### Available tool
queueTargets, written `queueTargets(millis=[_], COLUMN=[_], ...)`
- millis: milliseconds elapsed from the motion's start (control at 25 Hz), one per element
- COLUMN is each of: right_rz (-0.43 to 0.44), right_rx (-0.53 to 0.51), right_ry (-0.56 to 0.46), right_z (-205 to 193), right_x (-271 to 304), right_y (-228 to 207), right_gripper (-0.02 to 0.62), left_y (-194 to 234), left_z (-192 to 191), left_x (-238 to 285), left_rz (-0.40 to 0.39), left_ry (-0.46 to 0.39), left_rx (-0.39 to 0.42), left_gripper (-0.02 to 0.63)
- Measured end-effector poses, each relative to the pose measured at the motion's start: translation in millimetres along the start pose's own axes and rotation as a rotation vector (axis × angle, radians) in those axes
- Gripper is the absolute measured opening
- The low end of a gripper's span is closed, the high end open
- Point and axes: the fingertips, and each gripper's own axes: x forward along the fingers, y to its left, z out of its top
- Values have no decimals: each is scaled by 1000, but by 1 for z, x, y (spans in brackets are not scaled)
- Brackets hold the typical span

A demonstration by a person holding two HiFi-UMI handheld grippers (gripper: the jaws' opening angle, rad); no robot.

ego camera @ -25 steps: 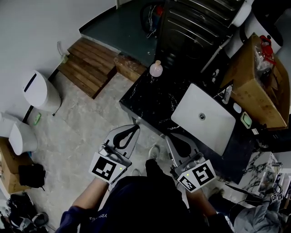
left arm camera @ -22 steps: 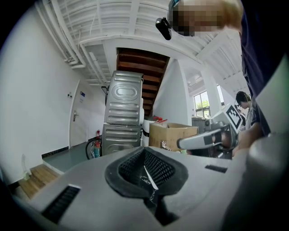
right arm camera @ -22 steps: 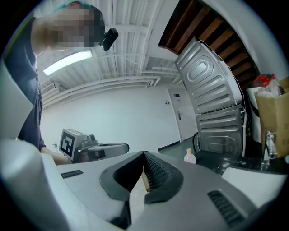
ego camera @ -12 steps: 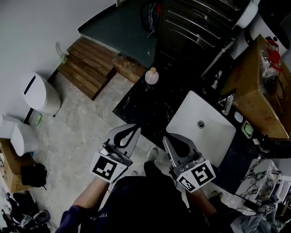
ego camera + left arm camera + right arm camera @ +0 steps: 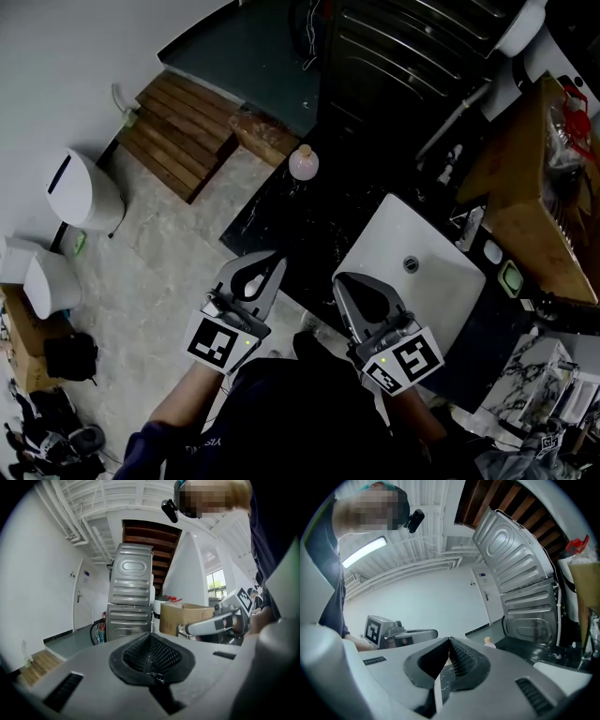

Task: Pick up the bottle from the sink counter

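Observation:
The bottle point(image 5: 303, 164) is round and pale pink with a tan cap. It stands upright at the far left corner of the black marble counter point(image 5: 309, 220). In the right gripper view the bottle point(image 5: 489, 642) shows small, just past my jaws. My left gripper point(image 5: 277, 258) hovers at the counter's near left edge, shut with nothing in it, well short of the bottle. My right gripper point(image 5: 340, 280) is over the near rim of the white sink point(image 5: 441, 291), also shut on nothing. The left gripper view does not show the bottle; there my left gripper point(image 5: 151, 637) has its jaws together.
A faucet point(image 5: 469, 225) stands behind the sink, with a green soap dish point(image 5: 511, 277) to its right. A cardboard box point(image 5: 534, 178) sits at the right, stacked metal machines point(image 5: 403, 47) behind the counter. Wooden steps point(image 5: 183, 136) and a white bin point(image 5: 82, 187) stand on the floor at the left.
The counter, sink and bottle have slid closer to both grippers in the head view. Both grippers keep the same side-by-side pose and stay shut.

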Motion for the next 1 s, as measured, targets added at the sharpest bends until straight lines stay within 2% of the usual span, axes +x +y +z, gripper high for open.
queueTargets(millis=[640,1000], right_rz=[33,50], right_rx=[13,31], right_ry=[-3,-21], right_z=[-1,3], right_x=[-3,1], right_y=[-45,-46], right_gripper=[25,25], left_y=[1,3], left_z=[-12,-8], left_x=[40,38], left_rz=[45,51], left_ry=[29,43], left_rx=[12,43], left_gripper=[8,8])
